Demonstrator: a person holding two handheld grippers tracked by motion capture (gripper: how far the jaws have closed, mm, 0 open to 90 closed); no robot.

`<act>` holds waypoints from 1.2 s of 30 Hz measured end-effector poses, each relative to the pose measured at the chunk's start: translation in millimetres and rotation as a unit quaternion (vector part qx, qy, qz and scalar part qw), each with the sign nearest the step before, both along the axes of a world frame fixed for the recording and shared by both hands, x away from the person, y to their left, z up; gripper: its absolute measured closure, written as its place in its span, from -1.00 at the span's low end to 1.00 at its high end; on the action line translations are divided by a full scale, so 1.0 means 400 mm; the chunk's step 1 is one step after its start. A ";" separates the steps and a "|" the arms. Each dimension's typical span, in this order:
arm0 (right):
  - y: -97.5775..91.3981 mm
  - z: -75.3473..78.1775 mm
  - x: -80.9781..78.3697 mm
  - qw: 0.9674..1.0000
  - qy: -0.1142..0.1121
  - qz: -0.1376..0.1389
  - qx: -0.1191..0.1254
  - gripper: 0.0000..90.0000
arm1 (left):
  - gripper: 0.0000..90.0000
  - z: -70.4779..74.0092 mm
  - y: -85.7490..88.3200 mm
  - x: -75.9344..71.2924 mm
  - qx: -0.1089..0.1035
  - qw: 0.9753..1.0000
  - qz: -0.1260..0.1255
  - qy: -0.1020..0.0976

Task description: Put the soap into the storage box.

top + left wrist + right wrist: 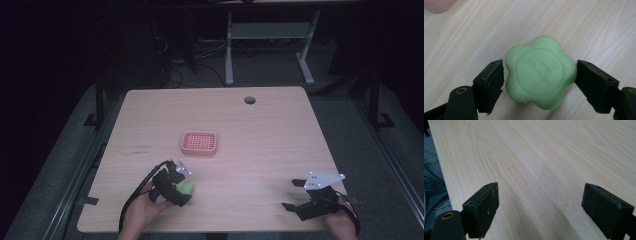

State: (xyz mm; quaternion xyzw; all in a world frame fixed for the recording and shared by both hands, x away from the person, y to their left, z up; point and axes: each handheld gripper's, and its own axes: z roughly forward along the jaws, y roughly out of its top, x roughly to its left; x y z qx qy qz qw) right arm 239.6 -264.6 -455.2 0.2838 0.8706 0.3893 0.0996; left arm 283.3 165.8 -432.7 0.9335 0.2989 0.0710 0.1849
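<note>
Now | left claw (540,80) brackets soap (540,75) | right claw (540,212) near table edge (439,170)

In the left gripper view, the left gripper (539,75) holds its two black jaws spread to either side of a green flower-shaped soap (540,72) lying flat on the light wooden table (474,32), the right jaw touching one lobe, the left jaw just beside it.

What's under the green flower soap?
The green flower soap lies flat on the wooden table, between the open left claw. Whatever might be on its underside is covered by the soap itself.
</note>
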 end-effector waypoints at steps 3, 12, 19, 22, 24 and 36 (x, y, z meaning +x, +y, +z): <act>0.000 0.001 0.000 1.000 0.000 -0.001 0.001 -0.69 | -0.47 -0.004 -0.006 -0.001 0.005 1.000 0.001 -0.001; 0.004 -0.001 0.000 1.000 0.002 0.001 -0.002 -0.69 | -0.45 -0.010 -0.012 0.009 0.004 0.999 0.031 0.020; 0.003 -0.001 0.000 1.000 -0.001 0.002 -0.002 -0.69 | -0.46 -0.017 -0.017 0.015 0.008 0.999 0.040 0.026; 0.004 -0.002 0.000 1.000 0.000 0.002 -0.003 -0.69 | -0.46 -0.019 -0.019 0.016 0.009 0.999 0.043 0.028; 0.004 -0.002 0.000 1.000 0.000 0.002 -0.003 -0.69 | -0.46 -0.020 -0.021 0.018 0.014 0.999 0.041 0.026; 0.005 -0.003 -0.001 1.000 0.001 0.001 -0.004 -0.69 | -0.47 -0.030 -0.025 0.018 0.018 0.998 0.048 0.032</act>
